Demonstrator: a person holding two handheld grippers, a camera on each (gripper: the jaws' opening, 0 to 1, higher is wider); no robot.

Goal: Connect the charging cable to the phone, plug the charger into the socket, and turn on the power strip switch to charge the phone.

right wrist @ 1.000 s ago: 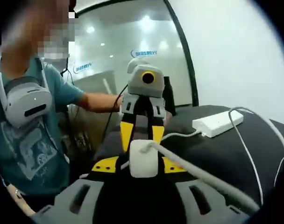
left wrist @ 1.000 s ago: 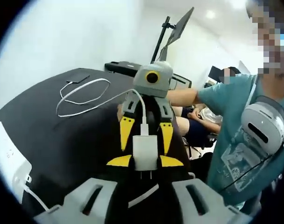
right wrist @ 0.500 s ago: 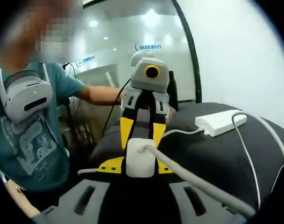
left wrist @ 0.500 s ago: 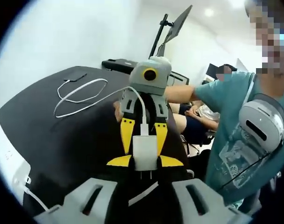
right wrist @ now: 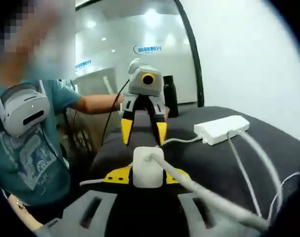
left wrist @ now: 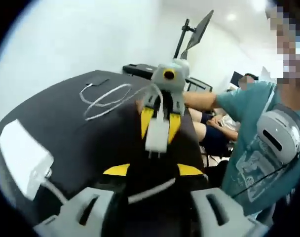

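Views face each other, share charger (left wrist: pixel 157 136)

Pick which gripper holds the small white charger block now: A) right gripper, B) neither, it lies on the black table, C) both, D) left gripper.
A: the white charger block sits clamped in the right gripper, while the left gripper stands open, apart from it.
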